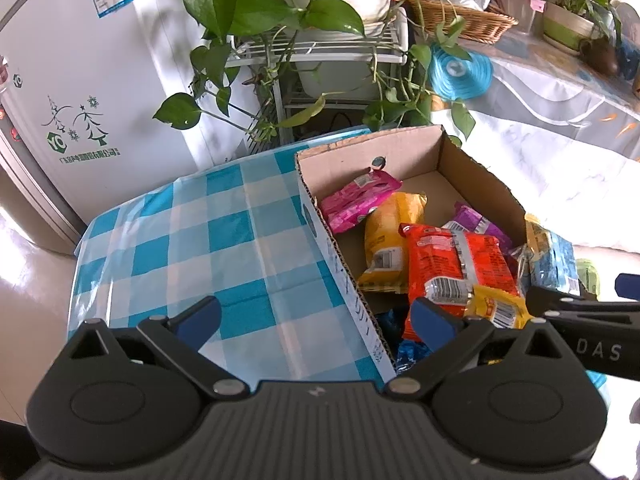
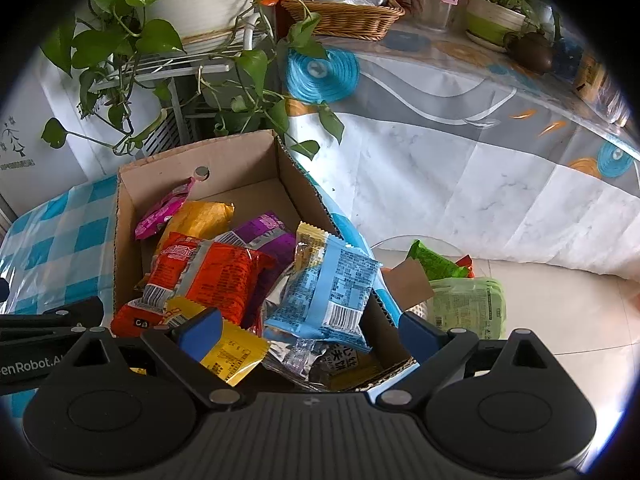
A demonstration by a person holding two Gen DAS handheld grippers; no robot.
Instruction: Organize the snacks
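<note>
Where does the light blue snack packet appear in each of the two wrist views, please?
Left wrist view: the light blue snack packet is at the right, on the cardboard box's far side wall, partly cut off by the right tool's arm.
Right wrist view: the packet is at centre, on top of the pile.
Shared landmark: the red packet beside it.

My matt black plastic left tongs (image 1: 316, 320) hang over a glossy blue-and-white checked plastic tablecloth (image 1: 192, 248). The brown corrugated cardboard box (image 2: 128, 216) looks dull and rough at its cut edges. Inside it, the shiny red foil snack packet (image 2: 216, 276) and the crinkled light-blue plastic packet (image 2: 332, 292) catch the light.
</note>
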